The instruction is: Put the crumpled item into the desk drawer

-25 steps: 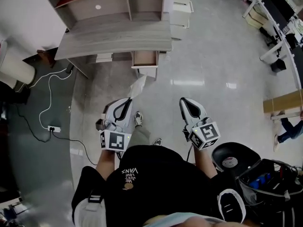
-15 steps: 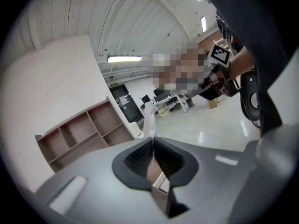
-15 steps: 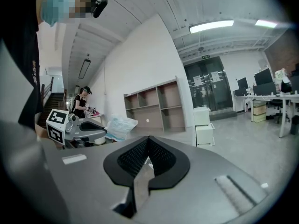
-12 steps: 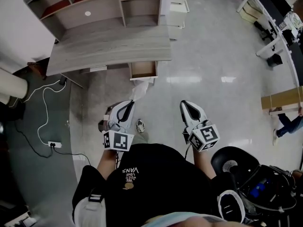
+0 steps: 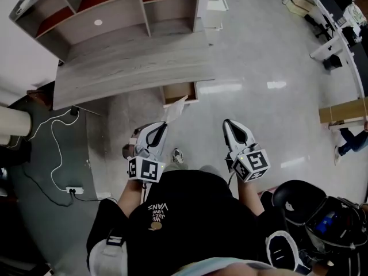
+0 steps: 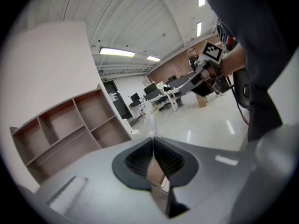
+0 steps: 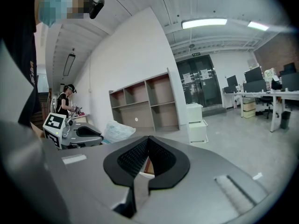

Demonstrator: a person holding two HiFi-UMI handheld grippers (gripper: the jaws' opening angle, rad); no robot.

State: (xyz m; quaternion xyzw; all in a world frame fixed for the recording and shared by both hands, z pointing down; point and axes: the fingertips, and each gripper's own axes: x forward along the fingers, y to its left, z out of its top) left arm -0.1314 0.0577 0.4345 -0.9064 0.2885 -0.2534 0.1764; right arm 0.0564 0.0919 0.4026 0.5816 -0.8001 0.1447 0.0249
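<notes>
left gripper (image 5: 163,124): jaws clamped on white crumpled item (image 5: 174,108)
drawer (image 5: 175,89): open, just beyond item, under desk (image 5: 132,62)
right gripper (image 5: 228,122): jaws together, empty

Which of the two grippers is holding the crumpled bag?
The left gripper: the crumpled bag sticks out of its shut jaws. The right gripper has its jaws shut on nothing.

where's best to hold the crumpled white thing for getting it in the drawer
Its near end, from the person's side, as the left gripper grips it. The crumpled item sticks forward toward the open drawer, so its free end likely enters first.
</notes>
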